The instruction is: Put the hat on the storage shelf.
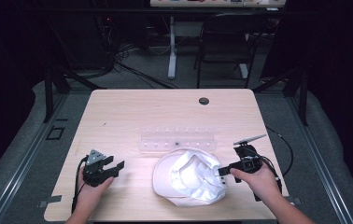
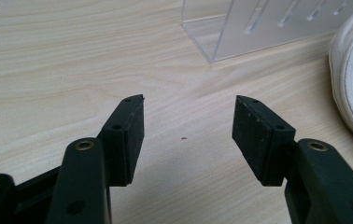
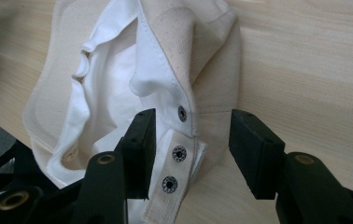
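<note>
Where the pale wooden bench (image 1: 132, 112) fills the middle of the high view, every place below is given relative to the white cap (image 1: 188, 179), which lies upside down near the bench's near edge, slightly right of centre. Its cream brim (image 2: 352, 74) curves along the side toward the left gripper, and its white lining faces up.

Just beyond the cap, on the far side from the person, stands a clear plastic rack (image 1: 177, 140) with a row of slots; its long side runs parallel to the near edge, and its near wall stands just behind the cap.

Well to the left of the cap, the left gripper (image 1: 118, 168) is held in the person's left hand (image 1: 90, 189). Its jaws are spread wide over bare wood, with nothing between them.

At the cap's right rim, the right gripper (image 3: 191, 147) is held in the person's right hand (image 1: 258, 179). Its jaws are spread on either side of the cap's rear strap (image 3: 172, 179); the left pad lies close against the strap, while the right pad stands clear of the fabric.

Smallest are the dark metal snaps (image 3: 179, 153) along that strap, three of them lying between the right gripper's jaws.
</note>
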The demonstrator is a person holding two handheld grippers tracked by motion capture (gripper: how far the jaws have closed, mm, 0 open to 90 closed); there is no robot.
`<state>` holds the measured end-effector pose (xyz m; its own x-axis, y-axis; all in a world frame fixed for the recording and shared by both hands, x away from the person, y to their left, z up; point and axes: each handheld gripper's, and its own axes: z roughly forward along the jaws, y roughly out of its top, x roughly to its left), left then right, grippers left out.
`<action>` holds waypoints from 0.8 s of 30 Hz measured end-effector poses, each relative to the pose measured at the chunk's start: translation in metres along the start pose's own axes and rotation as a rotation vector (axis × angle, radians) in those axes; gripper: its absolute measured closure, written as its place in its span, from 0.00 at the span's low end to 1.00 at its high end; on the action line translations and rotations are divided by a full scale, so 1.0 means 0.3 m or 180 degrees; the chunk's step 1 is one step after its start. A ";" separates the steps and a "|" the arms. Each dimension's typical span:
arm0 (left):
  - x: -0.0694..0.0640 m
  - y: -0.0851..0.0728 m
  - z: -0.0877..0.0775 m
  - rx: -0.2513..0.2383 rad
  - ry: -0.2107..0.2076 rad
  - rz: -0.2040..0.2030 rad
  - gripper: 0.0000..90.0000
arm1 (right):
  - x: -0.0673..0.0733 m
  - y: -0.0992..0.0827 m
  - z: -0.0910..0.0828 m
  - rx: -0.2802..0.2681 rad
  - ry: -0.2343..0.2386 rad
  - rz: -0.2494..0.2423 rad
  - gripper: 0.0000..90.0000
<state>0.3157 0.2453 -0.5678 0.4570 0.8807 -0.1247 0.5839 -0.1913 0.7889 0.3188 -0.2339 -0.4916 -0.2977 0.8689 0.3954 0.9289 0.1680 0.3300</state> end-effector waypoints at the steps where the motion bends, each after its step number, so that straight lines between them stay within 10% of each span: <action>1: 0.000 0.000 0.000 0.0001 -0.0001 0.0001 0.49 | 0.000 0.000 0.000 0.0000 0.0000 0.0000 0.58; 15: 0.000 0.001 0.001 0.0013 -0.0005 0.0006 0.49 | -0.002 -0.007 0.085 0.0217 0.0172 0.0160 0.59; 24: 0.000 0.000 0.001 0.0006 -0.0001 0.0007 0.49 | -0.002 -0.007 0.093 0.0261 0.0256 0.0294 0.79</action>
<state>0.3160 0.2450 -0.5680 0.4586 0.8801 -0.1232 0.5841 -0.1941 0.7881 0.3233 -0.2220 -0.5163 -0.2237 0.8429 0.4893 0.9671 0.1294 0.2192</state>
